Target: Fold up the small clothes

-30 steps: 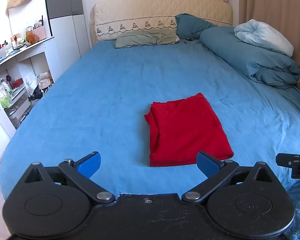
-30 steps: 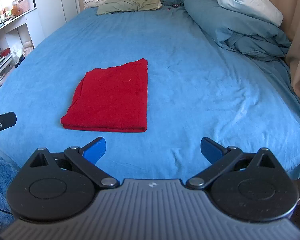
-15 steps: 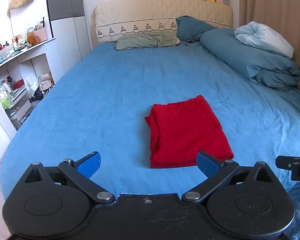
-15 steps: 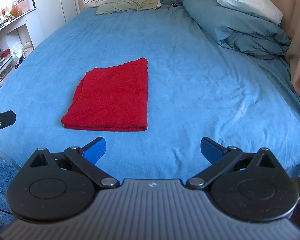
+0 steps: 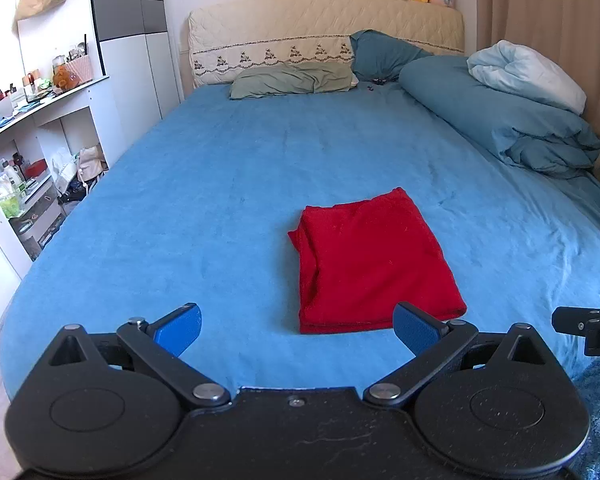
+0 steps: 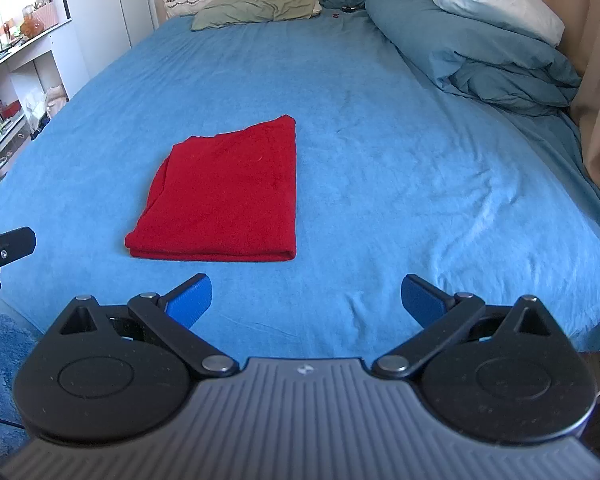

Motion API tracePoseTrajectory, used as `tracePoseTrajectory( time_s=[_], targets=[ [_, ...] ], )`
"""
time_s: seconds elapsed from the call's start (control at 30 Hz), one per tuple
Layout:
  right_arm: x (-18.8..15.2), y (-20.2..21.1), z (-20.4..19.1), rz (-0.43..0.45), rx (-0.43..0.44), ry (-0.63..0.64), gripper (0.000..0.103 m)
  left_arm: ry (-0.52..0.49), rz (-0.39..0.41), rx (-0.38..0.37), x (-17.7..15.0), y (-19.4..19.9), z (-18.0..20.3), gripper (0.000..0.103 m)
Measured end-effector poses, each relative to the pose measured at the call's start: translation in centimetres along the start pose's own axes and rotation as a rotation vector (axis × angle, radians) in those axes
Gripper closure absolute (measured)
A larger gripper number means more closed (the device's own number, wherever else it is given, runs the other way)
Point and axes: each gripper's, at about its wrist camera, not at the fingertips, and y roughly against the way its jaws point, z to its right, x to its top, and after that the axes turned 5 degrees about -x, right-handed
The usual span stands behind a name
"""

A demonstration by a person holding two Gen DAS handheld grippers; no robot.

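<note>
Little has changed: the folded red garment (image 5: 374, 268) still lies on the bed (image 5: 220, 200), seemingly untouched. Left gripper (image 5: 298, 327) and right gripper (image 6: 306, 300) stay wide open, empty.

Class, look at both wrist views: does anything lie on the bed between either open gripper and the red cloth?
Nothing visible does. Only bare blue sheet lies between the right gripper and the red cloth. The left gripper sits right at the cloth's near edge, with nothing between.
</note>
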Motion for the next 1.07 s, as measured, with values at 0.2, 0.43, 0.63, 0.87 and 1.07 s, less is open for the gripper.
tracePoseTrajectory(
  time_s=[0.2,0.43,0.63,0.87,1.07],
  targets=[
    [0.02,0.05,-0.01,0.0,-0.002,0.001,0.0,0.004,0.005,-0.002,0.04,0.07,-0.01,0.0],
    [0.05,0.0,0.14,0.001,0.001,0.0,0.0,0.007,0.009,-0.008,-0.01,0.26,-0.11,0.0],
    [0.07,0.01,0.1,0.002,0.0,-0.001,0.0,0.021,0.013,-0.01,-0.05,0.25,-0.35,0.0],
    [0.25,0.13,-0.02,-0.005,-0.002,-0.006,0.0,0.037,0.006,-0.014,-0.16,-0.07,-0.76,0.0],
    [0.53,-0.28,-0.21,-0.014,-0.006,-0.014,0.0,0.0,0.035,-0.008,-0.2,-0.1,-0.31,0.0]
  ],
)
